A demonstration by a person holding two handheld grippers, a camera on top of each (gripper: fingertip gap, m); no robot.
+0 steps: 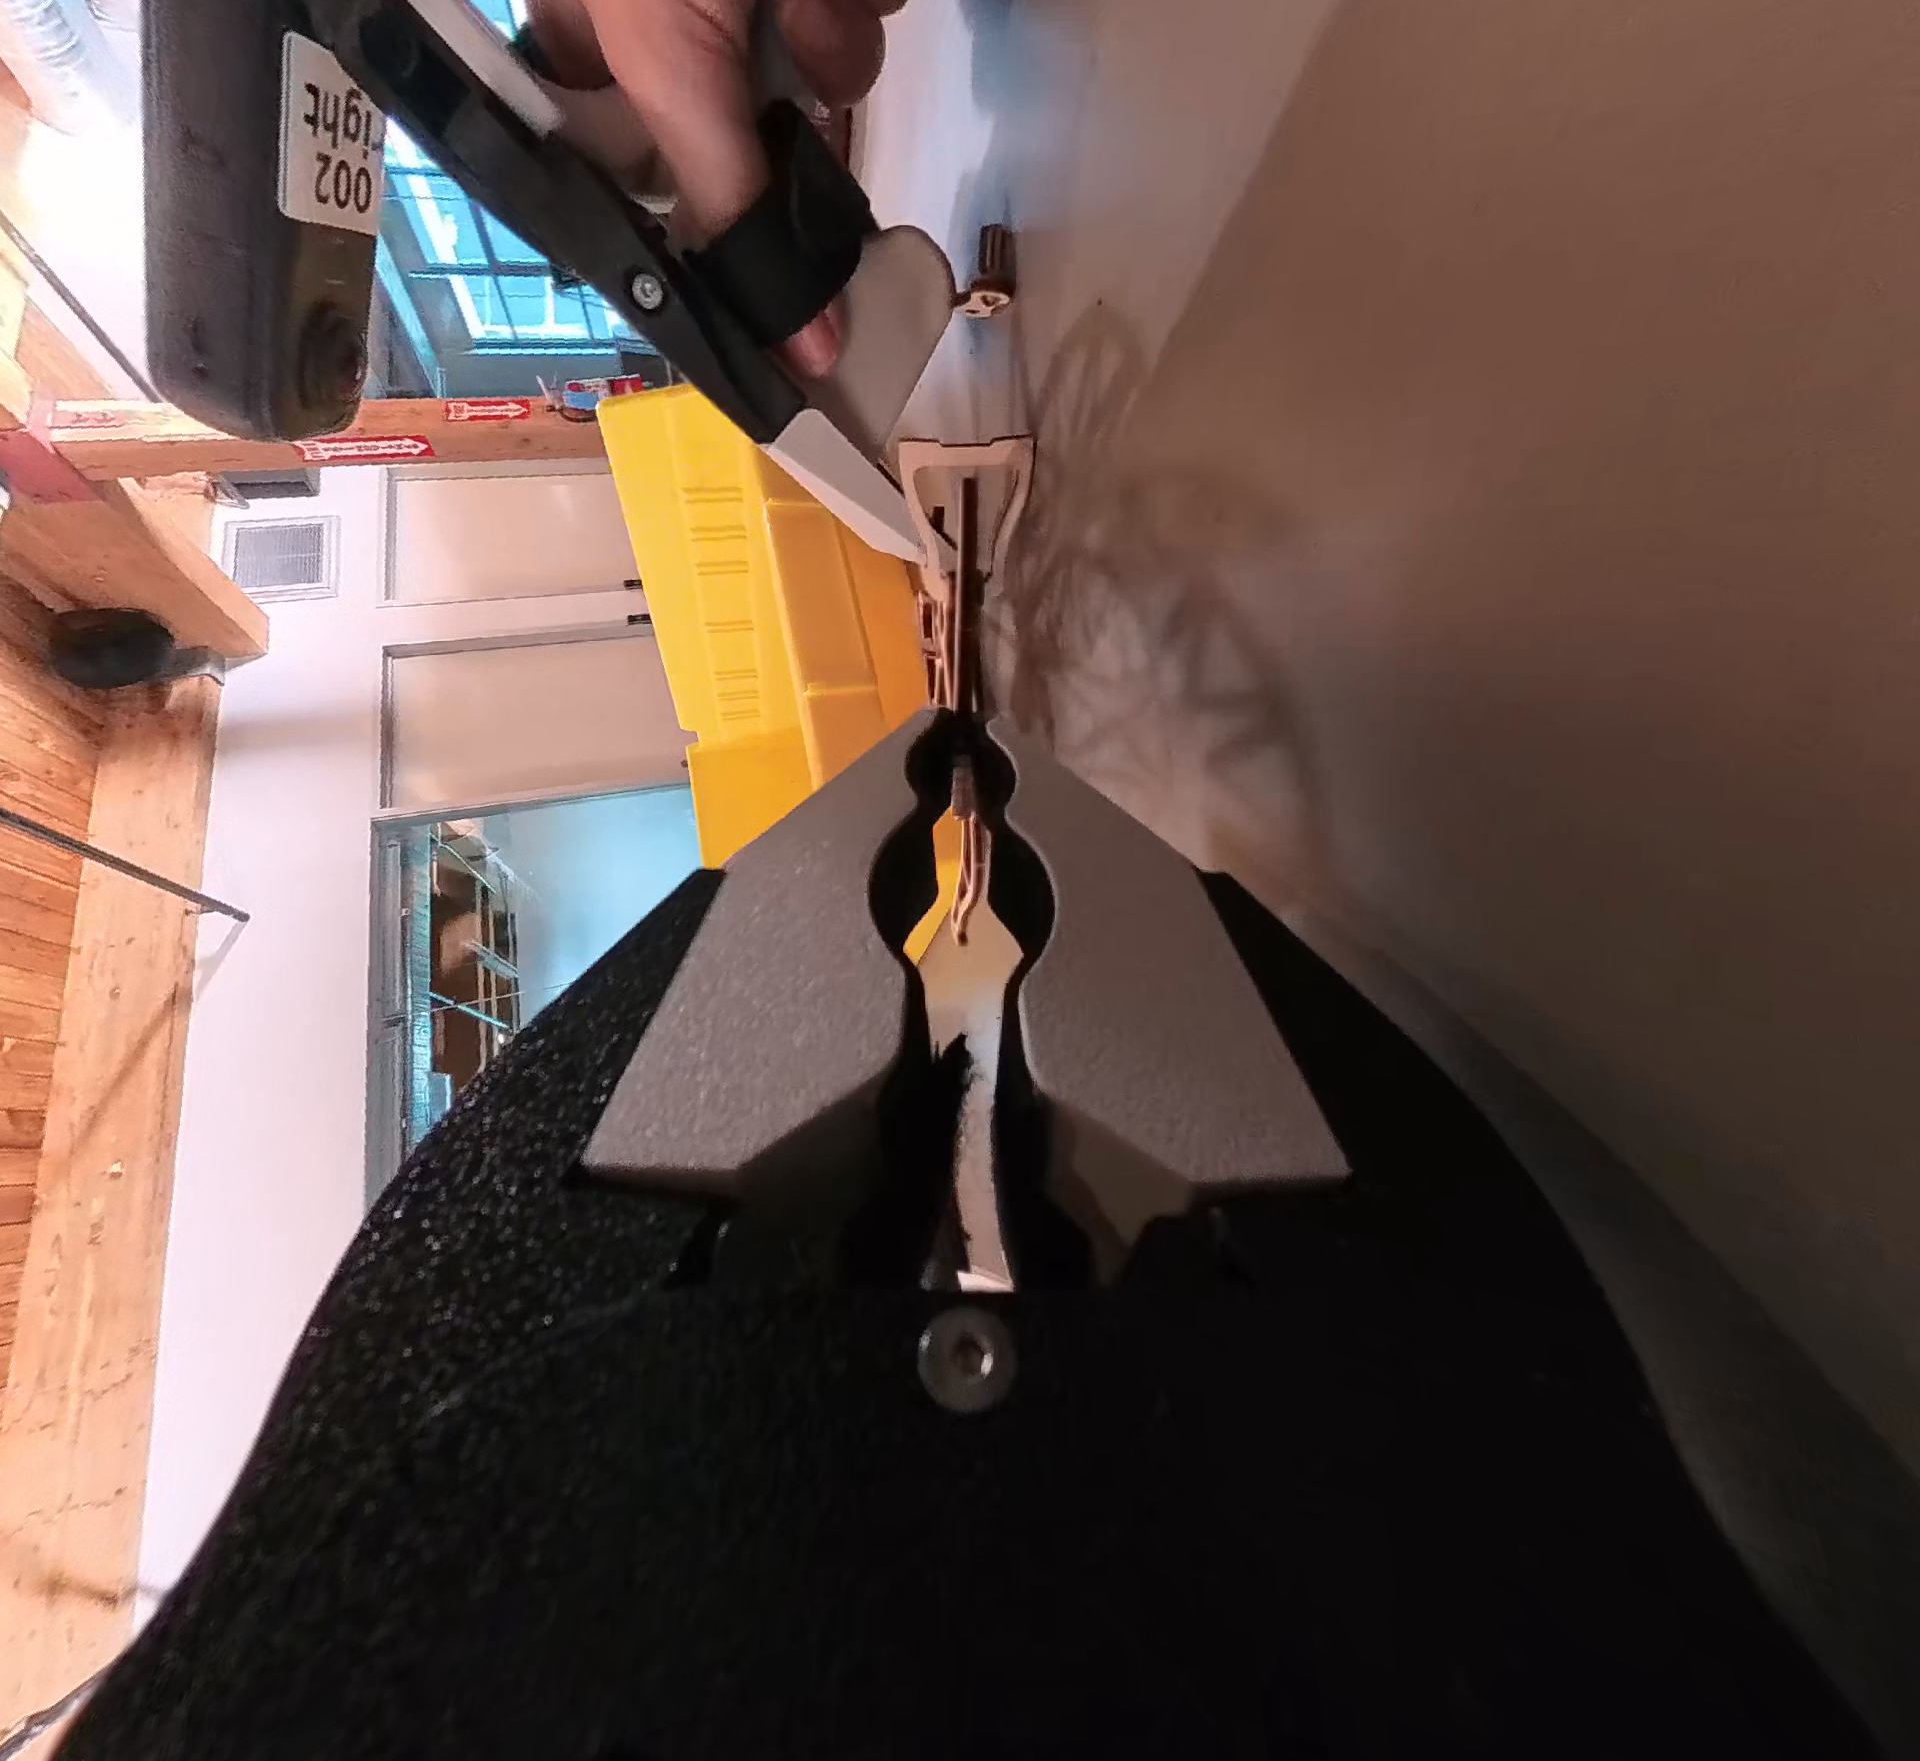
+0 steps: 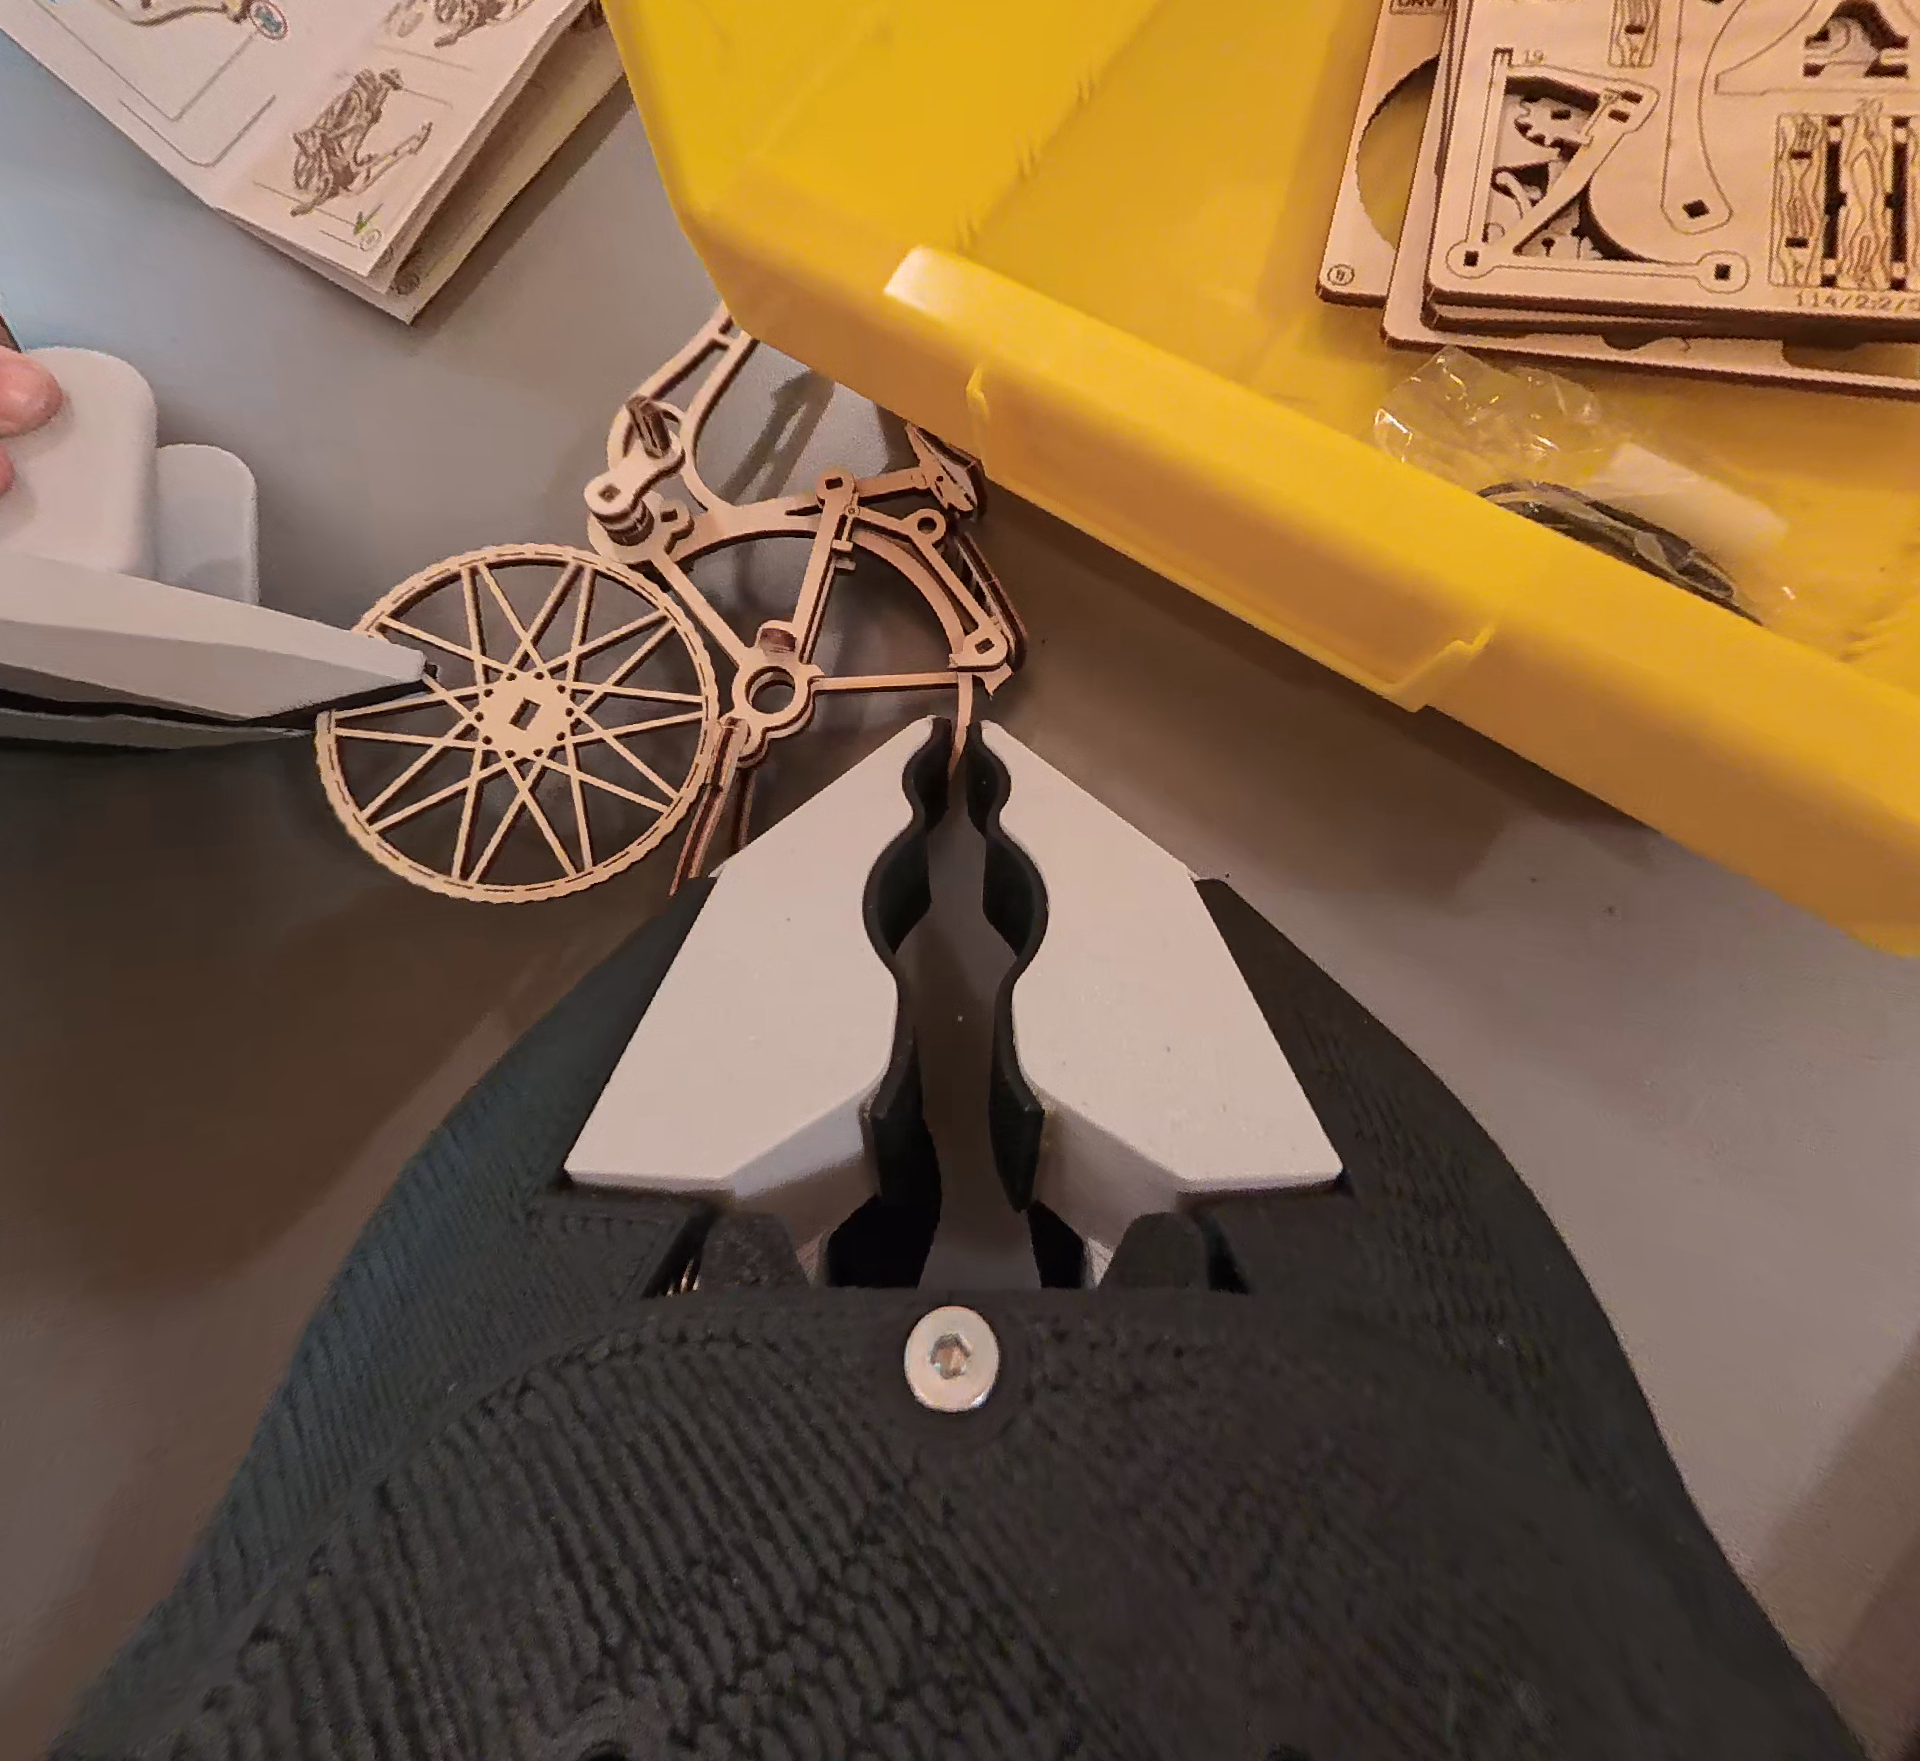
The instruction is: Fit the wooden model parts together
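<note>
Now both jaws pinch the wooden bicycle [image 2: 790, 610] rims, crowded against the yellow bin [image 2: 1195, 423].

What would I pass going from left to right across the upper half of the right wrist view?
Instruction booklet → left gripper pinching the spoked wheel → wooden bicycle frame → yellow bin → wooden part sheets lying inside it.
</note>
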